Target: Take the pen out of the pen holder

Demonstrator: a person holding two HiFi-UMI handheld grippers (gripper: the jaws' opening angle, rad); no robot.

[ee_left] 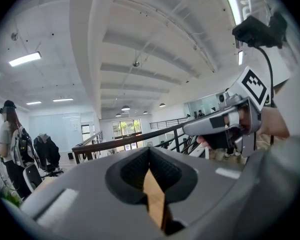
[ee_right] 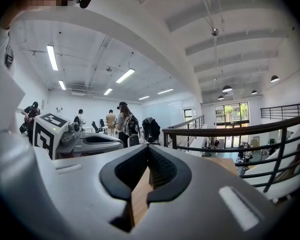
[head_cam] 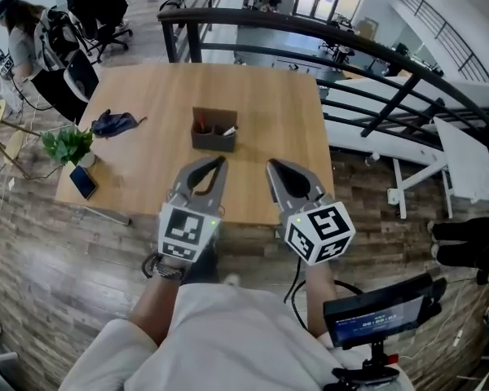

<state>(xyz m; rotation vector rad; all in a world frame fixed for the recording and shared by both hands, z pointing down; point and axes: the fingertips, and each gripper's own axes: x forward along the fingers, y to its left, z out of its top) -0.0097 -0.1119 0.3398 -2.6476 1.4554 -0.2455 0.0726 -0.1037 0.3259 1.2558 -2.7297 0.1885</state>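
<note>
A light wooden table stands on a plank floor. Near its middle sits a dark pen holder with pens in it. Farther left lies a dark blue cloth. At the near left corner are a phone and a small potted plant.

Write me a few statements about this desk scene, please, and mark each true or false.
The pen holder stands on the wooden table. True.
The left hand-held gripper grips a pen. False: its jaws are shut on nothing.
The right hand-held gripper is shut and empty. True.
The phone lies right of the pen holder. False: it lies far left, beside the plant.
The pen holder is empty. False: pens stand in it.
</note>
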